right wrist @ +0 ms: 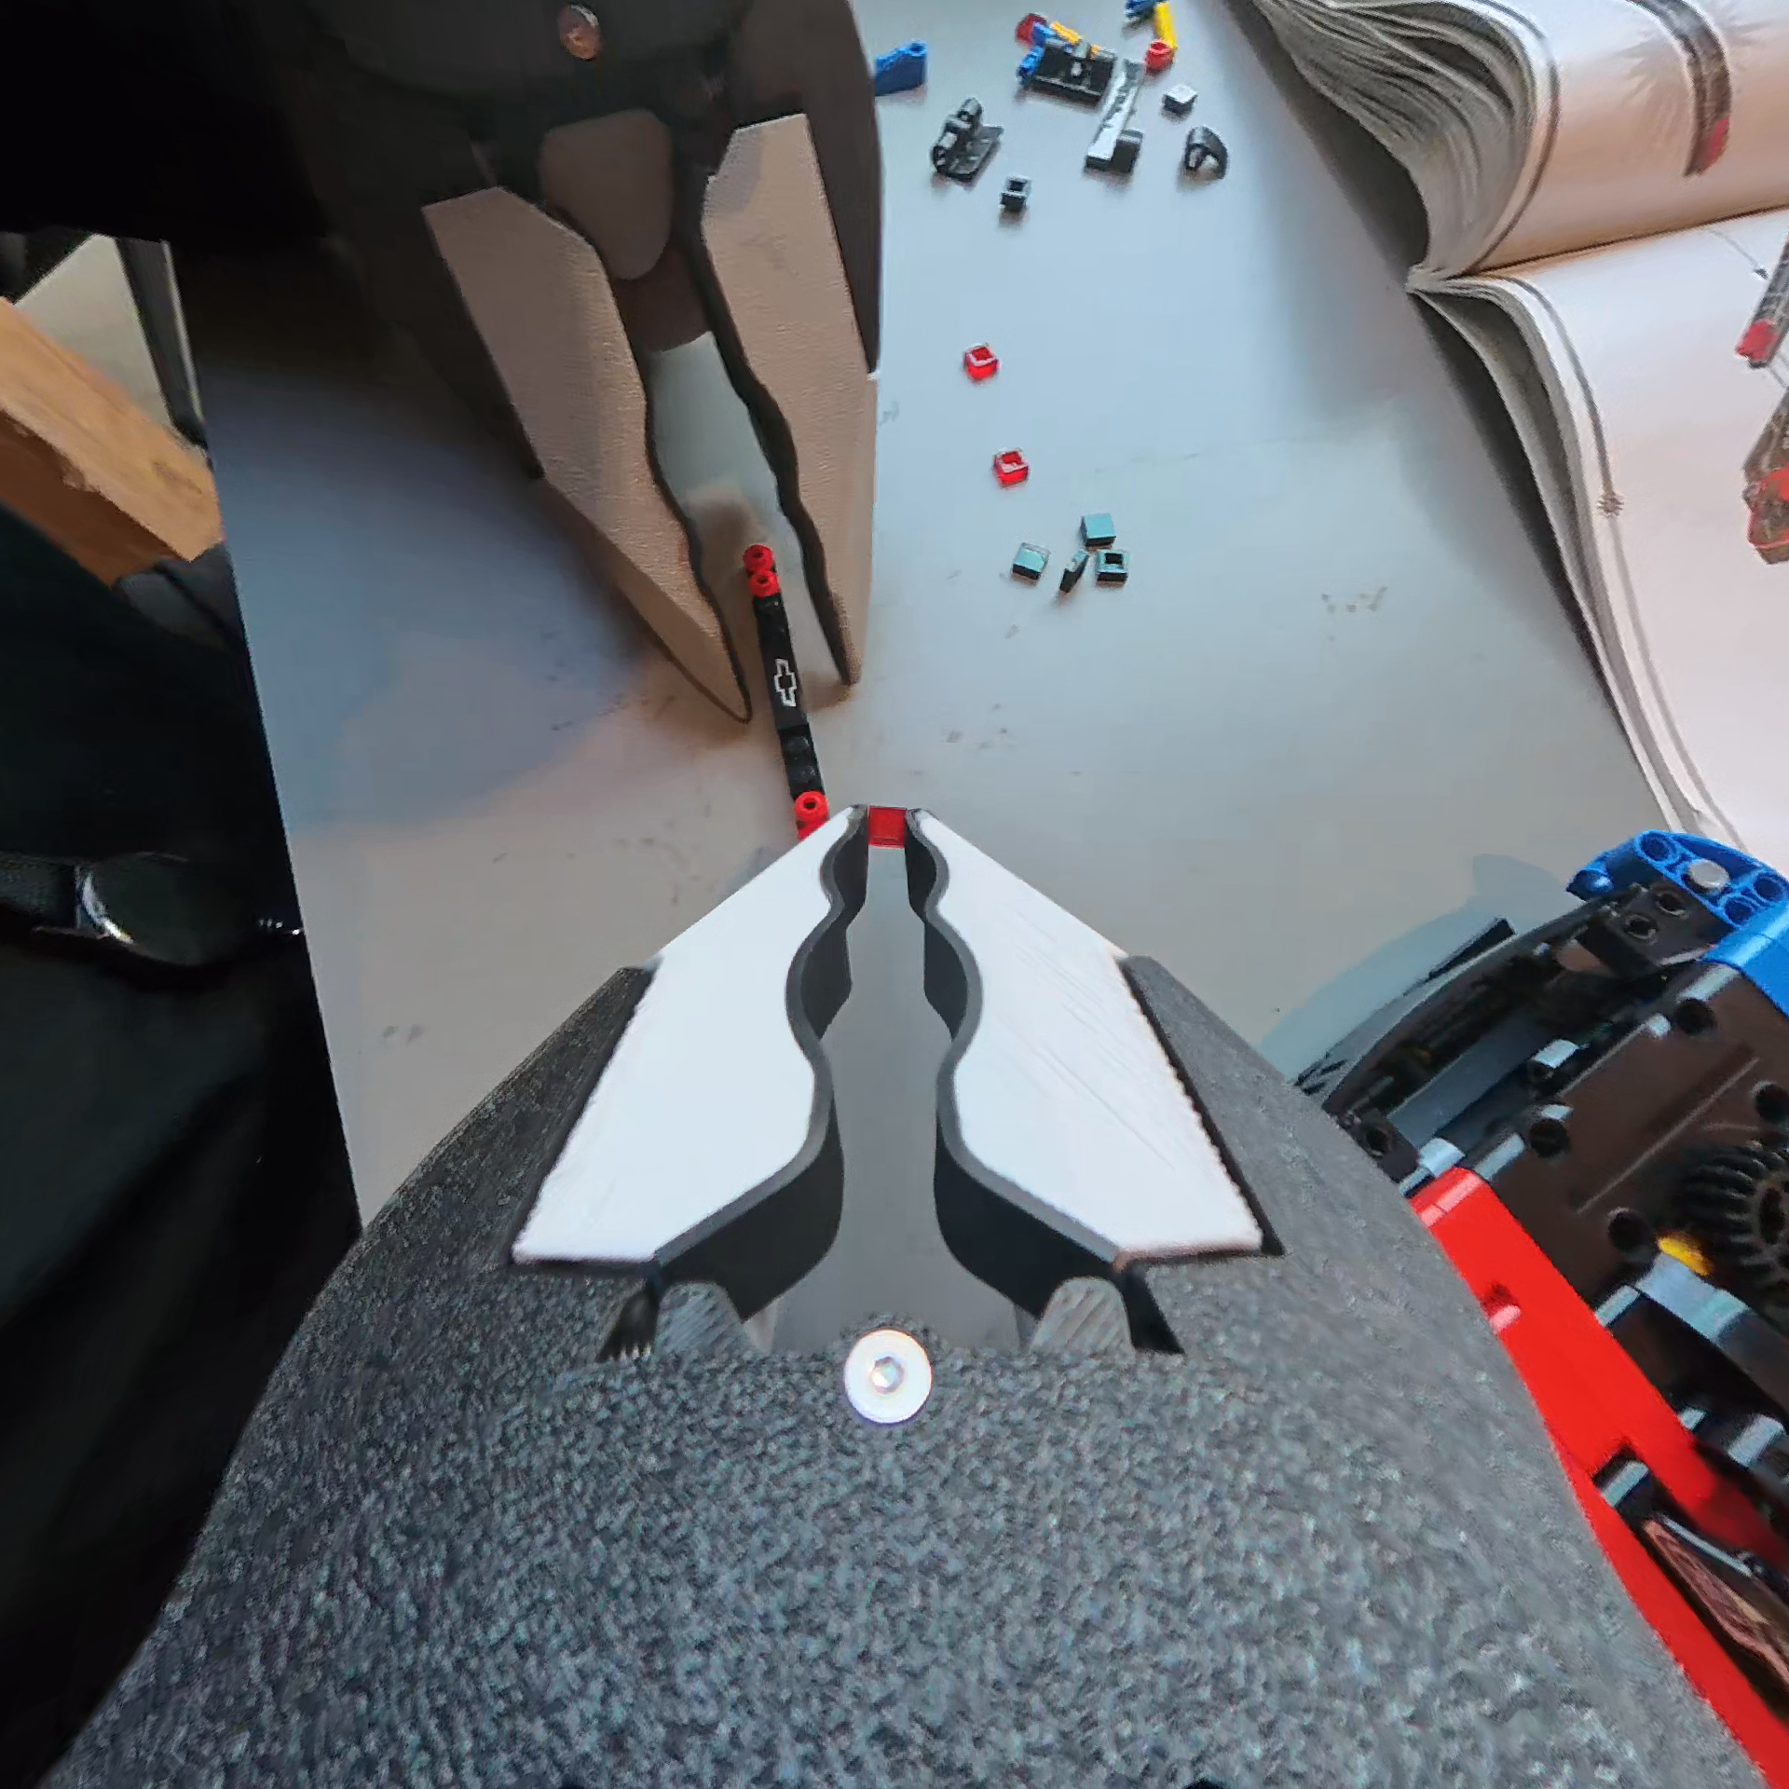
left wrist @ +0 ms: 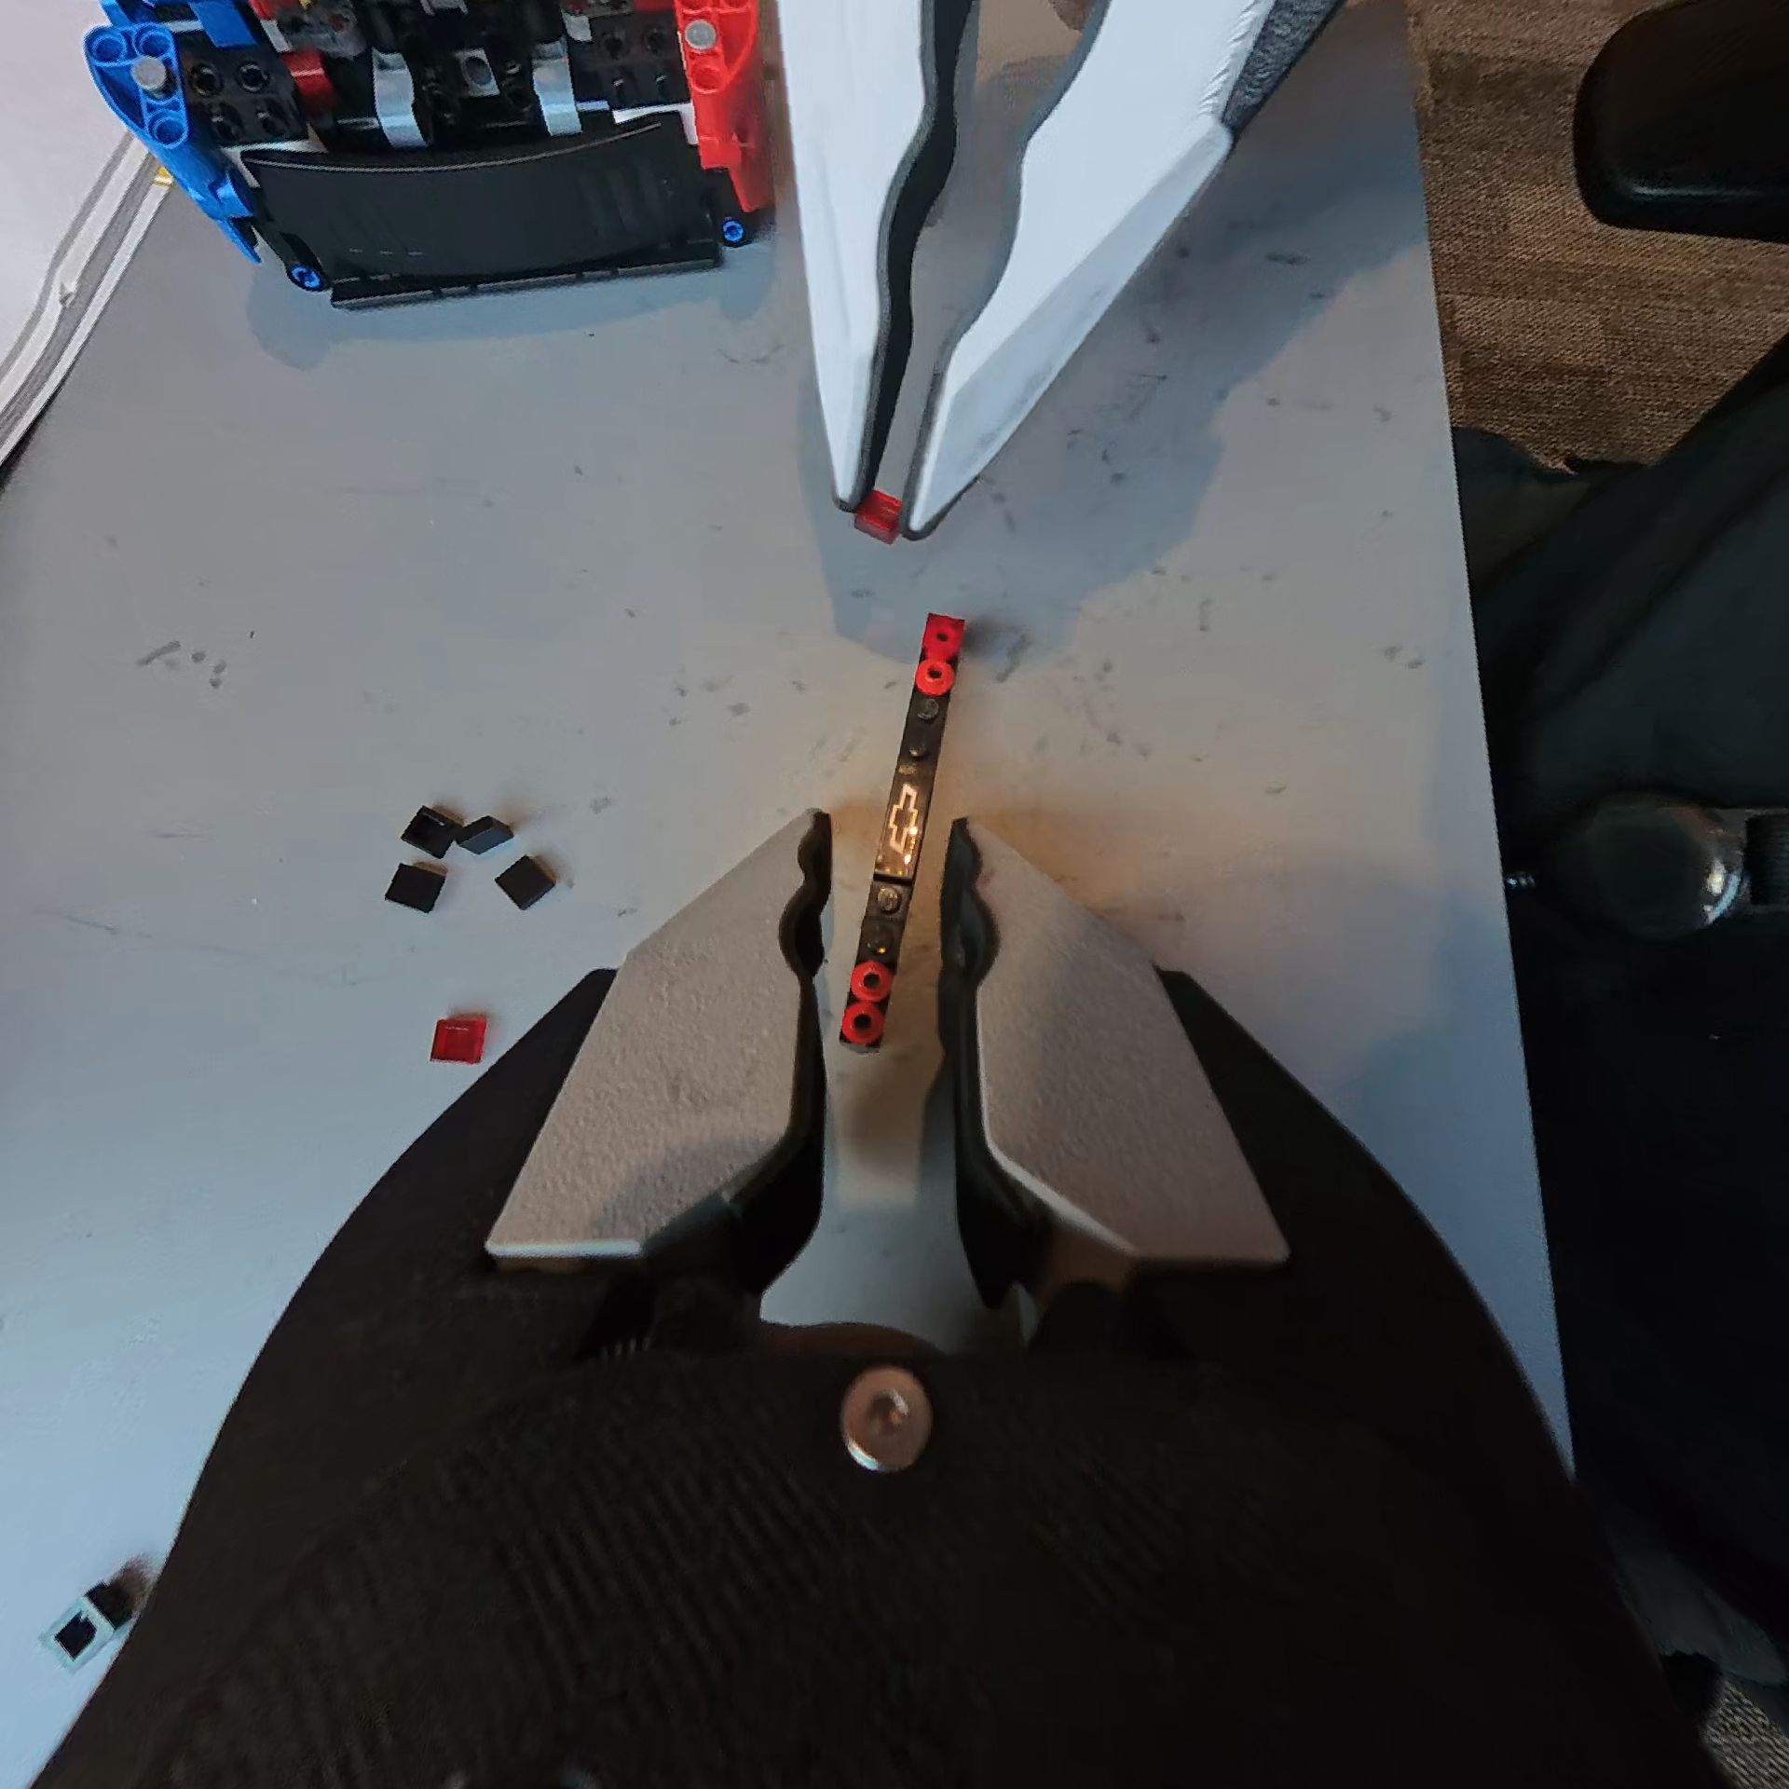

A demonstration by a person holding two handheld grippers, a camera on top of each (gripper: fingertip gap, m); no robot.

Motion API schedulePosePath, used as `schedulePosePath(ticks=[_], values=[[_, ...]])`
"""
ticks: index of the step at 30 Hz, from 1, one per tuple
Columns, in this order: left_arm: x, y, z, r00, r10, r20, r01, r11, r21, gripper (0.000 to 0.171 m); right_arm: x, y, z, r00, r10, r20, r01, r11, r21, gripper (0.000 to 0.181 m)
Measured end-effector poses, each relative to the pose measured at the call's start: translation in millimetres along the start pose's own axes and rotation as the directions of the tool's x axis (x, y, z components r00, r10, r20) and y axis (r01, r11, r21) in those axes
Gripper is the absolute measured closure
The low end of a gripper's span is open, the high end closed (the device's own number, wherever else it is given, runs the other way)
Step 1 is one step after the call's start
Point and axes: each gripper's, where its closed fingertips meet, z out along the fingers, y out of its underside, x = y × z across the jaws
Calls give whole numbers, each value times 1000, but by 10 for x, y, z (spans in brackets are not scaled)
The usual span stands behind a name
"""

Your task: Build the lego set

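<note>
The right gripper (right wrist: 884,823) is clamped on a small red square tile (right wrist: 884,828); the long black studded plate with red round studs at both ends (left wrist: 902,833) lies on the grey table (left wrist: 484,629) just beyond, at 11 o'clock, its long axis toward the tool; the left gripper (left wrist: 891,837), jaws apart, straddles its middle without touching, and is nearer.

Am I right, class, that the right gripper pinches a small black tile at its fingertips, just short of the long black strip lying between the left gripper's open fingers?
Not quite: the tile in the right gripper is red, as the right wrist view shows. The rest holds: the long black strip lies between the open fingers of the left gripper.
</note>
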Motion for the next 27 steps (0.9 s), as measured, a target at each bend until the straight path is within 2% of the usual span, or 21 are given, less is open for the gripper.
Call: schedulePosePath(ticks=[5,10,15,27], values=[[7,-15,16,1000,9,-5,-9,1000,0,148,-127,-7,10,996,-85,41,86,996,-28,175],[10,-24,28,1000,15,-19,-15,1000,9,155,-191,-4,89,983,-177,46,180,980,-88,175],[27,-18,28,999,14,-36,-13,1000,22,167,-211,-2,163,975,-214,53,219,968,-124,175],[54,-15,29,998,36,-53,-34,999,37,166,-169,51,239,953,-296,56,301,932,-203,175]])
